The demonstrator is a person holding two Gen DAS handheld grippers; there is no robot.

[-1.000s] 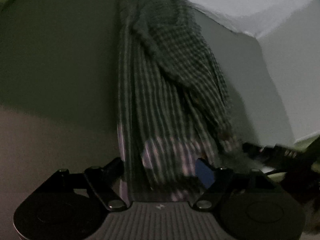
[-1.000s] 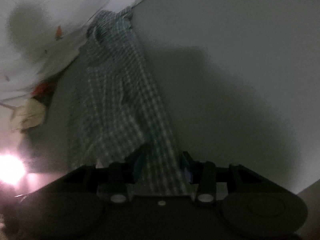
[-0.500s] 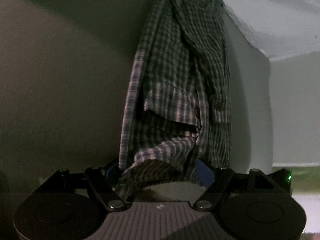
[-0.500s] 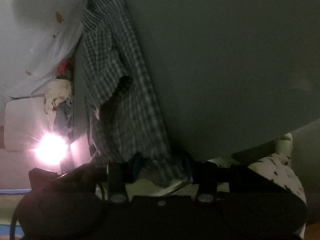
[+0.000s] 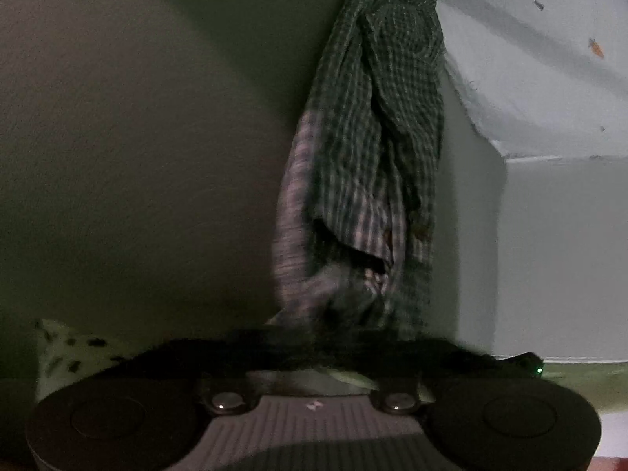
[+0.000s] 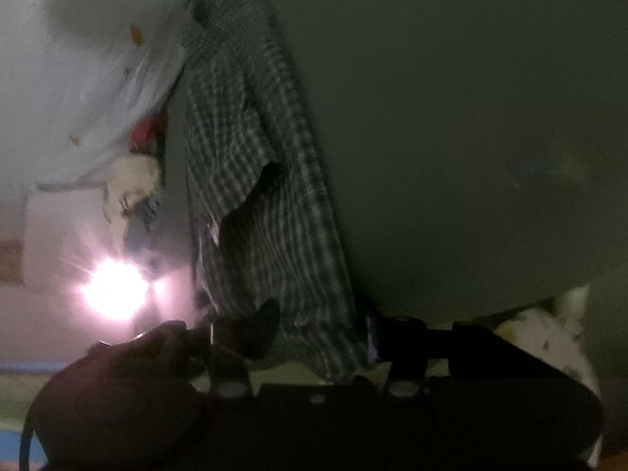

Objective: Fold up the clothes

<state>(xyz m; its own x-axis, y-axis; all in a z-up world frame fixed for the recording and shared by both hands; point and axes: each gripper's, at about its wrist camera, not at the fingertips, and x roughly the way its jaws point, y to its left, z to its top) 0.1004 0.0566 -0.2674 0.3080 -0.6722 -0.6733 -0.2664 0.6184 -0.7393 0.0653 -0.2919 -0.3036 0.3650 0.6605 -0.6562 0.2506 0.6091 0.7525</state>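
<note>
A green-and-white checked shirt [image 5: 361, 137] hangs stretched between both grippers in dim light. In the left wrist view its bunched lower edge runs down into my left gripper [image 5: 314, 343], whose blurred dark fingers have come together on the cloth. In the right wrist view the same shirt [image 6: 251, 137] runs up and away from my right gripper [image 6: 320, 333]. A band of the fabric fills the gap between its two fingers [image 6: 267, 327], which hold it. A dark fold opens in the shirt's middle.
A plain dark grey-green surface [image 5: 137, 137] lies behind the shirt. A white sheet with small prints [image 6: 78, 59] is beside it, with red and cream clothes [image 6: 133, 180] below. A glaring light [image 6: 114, 290] shines at the left. A spotted pillow [image 6: 549, 337] lies low on the right.
The left jaws stood wide around the shirt's edge and have now closed on it. The shirt has shifted right in the left view. The right gripper kept its hold while tipping; the light came into view.
</note>
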